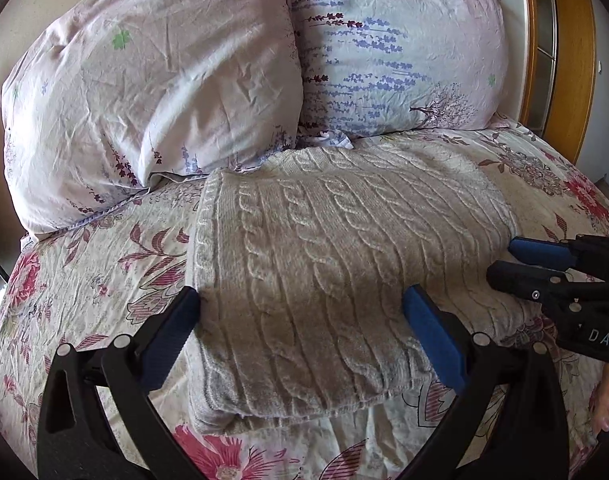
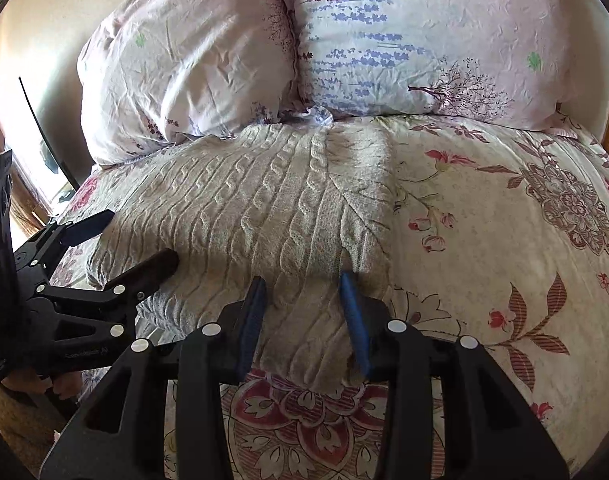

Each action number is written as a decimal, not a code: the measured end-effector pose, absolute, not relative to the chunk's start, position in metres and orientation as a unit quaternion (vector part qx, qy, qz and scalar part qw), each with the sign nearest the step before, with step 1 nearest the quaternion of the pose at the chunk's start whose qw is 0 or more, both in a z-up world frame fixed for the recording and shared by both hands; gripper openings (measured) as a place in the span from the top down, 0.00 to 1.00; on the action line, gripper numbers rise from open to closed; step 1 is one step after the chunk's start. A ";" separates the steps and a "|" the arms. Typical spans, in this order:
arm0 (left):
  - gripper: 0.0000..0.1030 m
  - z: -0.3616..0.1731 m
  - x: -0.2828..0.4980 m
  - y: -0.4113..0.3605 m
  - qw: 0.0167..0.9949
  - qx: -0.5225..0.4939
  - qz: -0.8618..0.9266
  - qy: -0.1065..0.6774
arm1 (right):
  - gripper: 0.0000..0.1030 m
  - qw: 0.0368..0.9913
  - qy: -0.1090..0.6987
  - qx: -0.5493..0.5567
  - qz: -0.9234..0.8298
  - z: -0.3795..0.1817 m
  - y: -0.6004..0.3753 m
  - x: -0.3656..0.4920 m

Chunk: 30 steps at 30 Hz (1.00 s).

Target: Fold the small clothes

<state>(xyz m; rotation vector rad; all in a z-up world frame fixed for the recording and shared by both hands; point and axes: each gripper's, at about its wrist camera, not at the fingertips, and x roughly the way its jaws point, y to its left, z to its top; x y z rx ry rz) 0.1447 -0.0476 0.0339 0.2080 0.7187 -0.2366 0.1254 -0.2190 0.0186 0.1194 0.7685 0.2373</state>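
A cream cable-knit sweater [image 1: 324, 264] lies folded into a thick rectangle on the floral bedspread [image 1: 104, 280], just in front of the pillows. My left gripper [image 1: 300, 300] is open wide, its blue pads straddling the near left part of the sweater. My right gripper [image 2: 302, 284] is open, its pads resting on the sweater [image 2: 264, 208] near its right front corner. In the left wrist view the right gripper [image 1: 504, 258] comes in from the right at the sweater's right edge. In the right wrist view the left gripper [image 2: 140, 236] sits at the sweater's left side.
Two pale lavender-print pillows [image 1: 152, 92] [image 1: 400, 48] lean at the head of the bed behind the sweater. A wooden headboard [image 1: 568, 60] stands at the right. Open floral bedspread [image 2: 504, 240] lies right of the sweater. A window or dark panel [image 2: 36, 140] is at the far left.
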 end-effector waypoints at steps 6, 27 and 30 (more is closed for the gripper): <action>0.02 0.032 0.147 -0.047 0.923 0.103 -0.110 0.355 | 0.54 0.918 0.376 0.057 0.115 0.017 -0.219 0.126; 0.02 0.039 0.114 0.012 0.927 0.062 -0.113 0.353 | 0.38 0.908 0.370 0.153 0.123 0.022 -0.264 0.102; 0.02 0.035 0.105 0.023 0.923 0.088 -0.118 0.356 | 0.44 0.896 0.376 0.186 0.145 0.014 -0.272 0.102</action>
